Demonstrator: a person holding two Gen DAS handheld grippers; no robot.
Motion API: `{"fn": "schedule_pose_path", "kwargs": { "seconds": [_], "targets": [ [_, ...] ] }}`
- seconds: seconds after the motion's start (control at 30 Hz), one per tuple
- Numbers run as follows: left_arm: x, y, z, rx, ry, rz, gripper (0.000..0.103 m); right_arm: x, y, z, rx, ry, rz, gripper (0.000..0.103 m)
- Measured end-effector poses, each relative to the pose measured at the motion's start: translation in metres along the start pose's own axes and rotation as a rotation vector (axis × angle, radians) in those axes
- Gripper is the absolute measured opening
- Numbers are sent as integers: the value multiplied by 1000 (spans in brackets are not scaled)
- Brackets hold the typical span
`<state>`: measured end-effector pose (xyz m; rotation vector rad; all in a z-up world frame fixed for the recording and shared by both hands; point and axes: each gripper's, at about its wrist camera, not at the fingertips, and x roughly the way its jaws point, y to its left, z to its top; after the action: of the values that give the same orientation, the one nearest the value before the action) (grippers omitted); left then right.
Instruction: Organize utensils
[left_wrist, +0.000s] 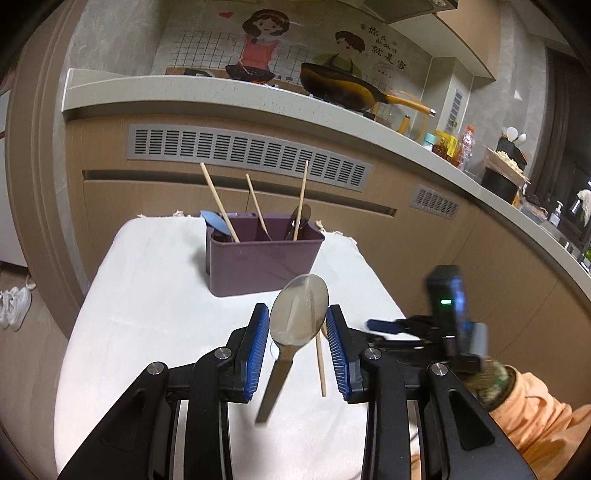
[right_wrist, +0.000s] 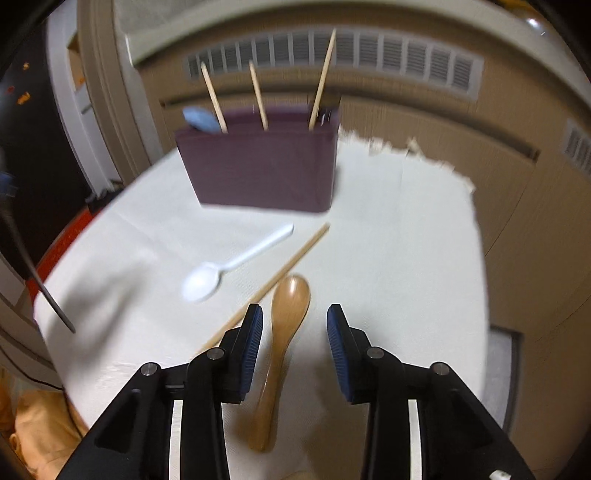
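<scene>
A purple utensil holder (left_wrist: 262, 256) stands on the white cloth (left_wrist: 147, 314), holding three chopsticks, a blue spoon and a dark spoon. It also shows in the right wrist view (right_wrist: 258, 170). My left gripper (left_wrist: 295, 350) is open around a metal spoon (left_wrist: 295, 321), which lies between the jaws with a chopstick (left_wrist: 320, 360) beside it. My right gripper (right_wrist: 293, 347) is open over a wooden spoon (right_wrist: 282, 343) lying on the cloth. A white plastic spoon (right_wrist: 229, 267) and a loose chopstick (right_wrist: 280, 275) lie ahead of it. The right gripper shows in the left wrist view (left_wrist: 384, 325).
A kitchen counter (left_wrist: 258, 99) with a yellow pan (left_wrist: 343, 90), bottles and pots runs behind the table. Cabinet fronts with vents stand close behind the holder. White shoes (left_wrist: 14, 306) are on the floor at the left. The cloth's edges drop off left and right.
</scene>
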<state>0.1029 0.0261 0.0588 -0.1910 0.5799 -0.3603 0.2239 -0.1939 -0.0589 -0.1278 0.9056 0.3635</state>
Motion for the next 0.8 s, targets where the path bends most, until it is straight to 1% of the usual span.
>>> {"fn": "schedule_pose_path", "kwargs": {
  "seconds": [0.07, 0.2, 0.3, 0.37, 0.47, 0.57, 0.6, 0.67, 0.73, 0.8],
  "targets": [
    [3, 1, -2, -3, 11, -2, 33, 16, 6, 1, -6, 26, 6, 35],
    [8, 2, -7, -8, 30, -5, 33, 44, 10, 7, -7, 72, -31, 35],
    [10, 2, -10, -9, 41, -5, 33, 45, 12, 9, -20, 75, -50, 35],
    [11, 2, -11, -9, 46, -7, 32, 39, 17, 7, -37, 78, -46, 28],
    [11, 1, -12, -7, 49, -6, 30, 22, 20, 4, -42, 51, -22, 28],
    [12, 1, -12, -3, 49, -3, 26, -7, 23, 2, -57, -5, 2, 28],
    [13, 1, -12, -5, 49, 2, 25, -17, 23, 2, -62, -25, -5, 28],
    [14, 2, -13, -5, 55, 6, 24, -27, 22, 3, -64, -42, -16, 28],
    [17, 4, -15, 8, 84, 15, 24, -33, 21, 1, -69, -51, -30, 28],
    [24, 6, -21, 25, 137, 27, 26, -35, 23, -5, -69, -48, -38, 28]
  ]
}}
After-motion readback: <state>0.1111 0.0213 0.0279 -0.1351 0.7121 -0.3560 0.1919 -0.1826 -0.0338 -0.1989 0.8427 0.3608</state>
